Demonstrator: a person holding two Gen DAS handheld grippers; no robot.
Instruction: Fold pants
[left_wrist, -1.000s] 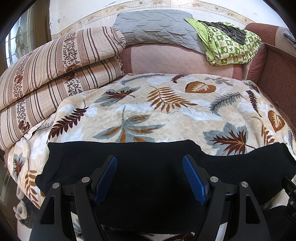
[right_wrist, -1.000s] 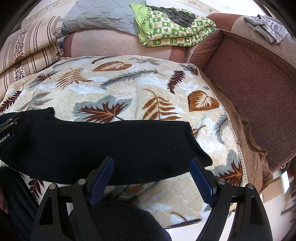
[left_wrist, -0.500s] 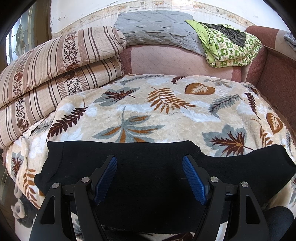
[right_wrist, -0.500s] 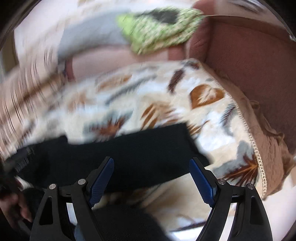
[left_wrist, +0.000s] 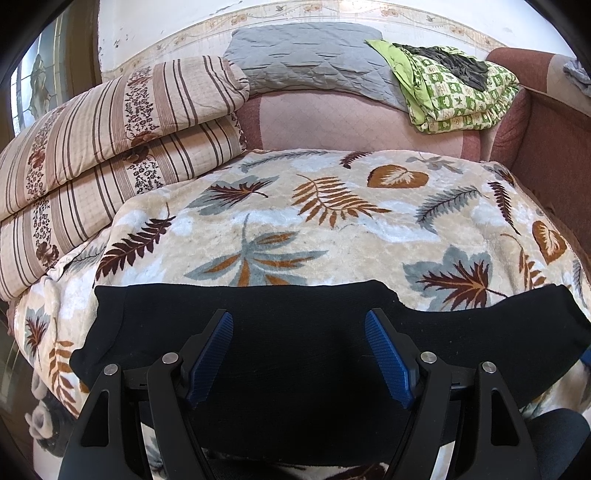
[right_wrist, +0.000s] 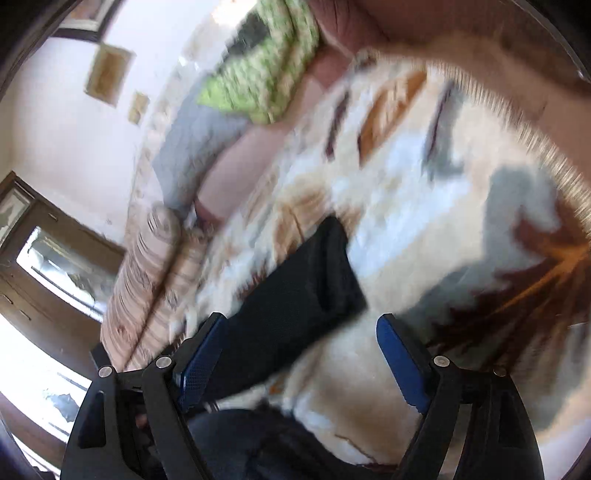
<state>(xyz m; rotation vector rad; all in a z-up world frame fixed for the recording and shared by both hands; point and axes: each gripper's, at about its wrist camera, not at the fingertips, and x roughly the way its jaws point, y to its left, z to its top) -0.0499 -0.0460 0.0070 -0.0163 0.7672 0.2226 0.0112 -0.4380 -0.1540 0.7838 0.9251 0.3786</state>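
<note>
Leaf-print blanket (left_wrist: 332, 229) covers the sofa seat, with striped folded quilts (left_wrist: 110, 147) off to the left gripper's left. Black pants (left_wrist: 295, 350) lie flat across the blanket directly under the left gripper (left_wrist: 299, 354), whose jaws stand spread above the cloth, pinching nothing. The right gripper (right_wrist: 299, 358), its view blurred and tilted, has jaws spread and just closing slightly, over the pants' end (right_wrist: 314, 288).
</note>
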